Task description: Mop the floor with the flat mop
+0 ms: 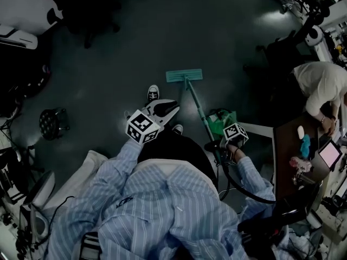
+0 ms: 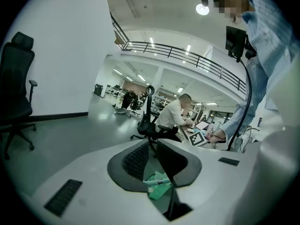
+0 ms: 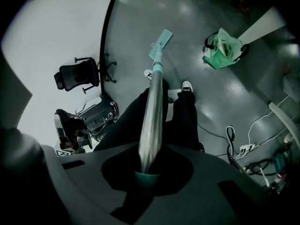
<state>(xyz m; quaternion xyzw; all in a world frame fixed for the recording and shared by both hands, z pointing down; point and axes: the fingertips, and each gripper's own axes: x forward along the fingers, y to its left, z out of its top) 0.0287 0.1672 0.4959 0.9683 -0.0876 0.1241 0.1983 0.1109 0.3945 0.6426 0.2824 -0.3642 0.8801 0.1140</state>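
Note:
The flat mop's teal head [image 1: 184, 75] lies flat on the grey floor ahead of my feet. Its pole [image 1: 201, 115] slants back to my right gripper [image 1: 232, 140], which is shut on the upper end. In the right gripper view the silver pole [image 3: 152, 111] runs from my right gripper [image 3: 149, 175] down to the mop head [image 3: 161, 43]. My left gripper [image 1: 164, 109] is held out over my shoes, left of the pole and apart from it. In its own view my left gripper [image 2: 157, 150] is open with nothing between its jaws.
A green bag [image 1: 221, 121] sits on the floor just right of the pole. A black office chair [image 1: 81, 10] stands far left and a black stool [image 1: 53, 123] at left. A seated person [image 1: 321, 85] is at a desk [image 1: 287, 145] on the right. Cables [image 3: 243, 144] lie by my feet.

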